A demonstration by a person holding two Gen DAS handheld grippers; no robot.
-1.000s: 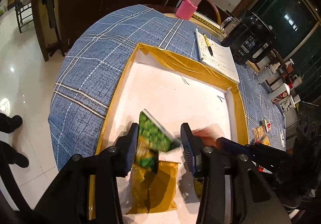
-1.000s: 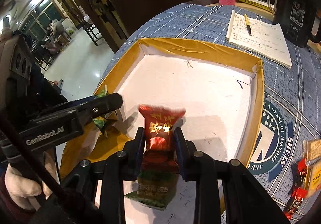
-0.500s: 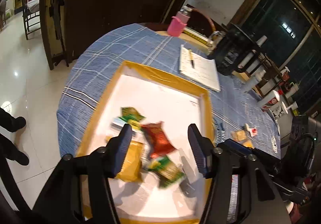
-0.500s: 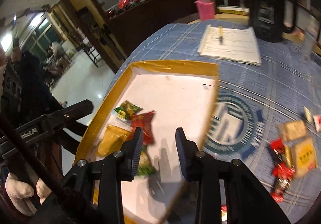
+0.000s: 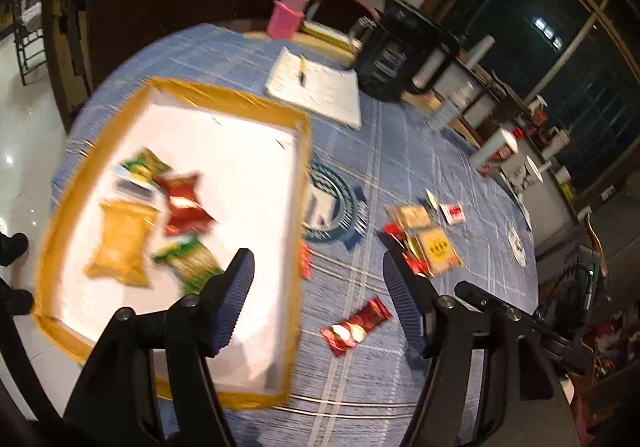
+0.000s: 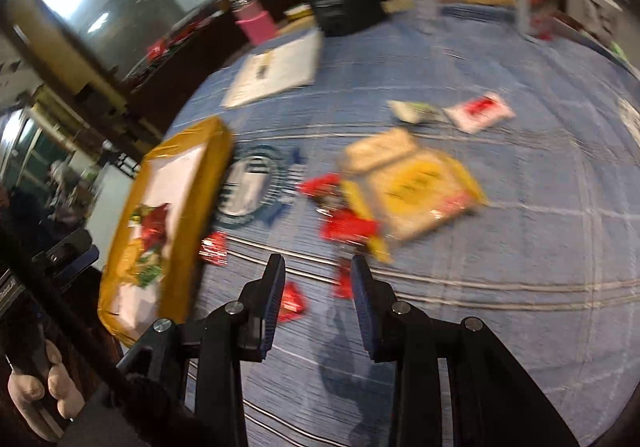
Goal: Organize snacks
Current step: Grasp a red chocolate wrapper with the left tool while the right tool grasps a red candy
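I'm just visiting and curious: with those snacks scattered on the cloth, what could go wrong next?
The loose packets overlap in a pile, so the right gripper, open and empty, might pinch two at once. A small red packet lies tight against the tray wall and could be awkward to grasp. Both views are blurred, so aim may suffer.

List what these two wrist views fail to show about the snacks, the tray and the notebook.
- Printing on the yellow packet: right wrist view, smeared by motion blur.
- Snacks in the tray: right wrist view, half hidden behind its near wall.
- Green packet: left wrist view, lower end covered by the left gripper finger.
- Notebook writing: left wrist view, too small.
- Tray's near corner: left wrist view, behind the gripper body.
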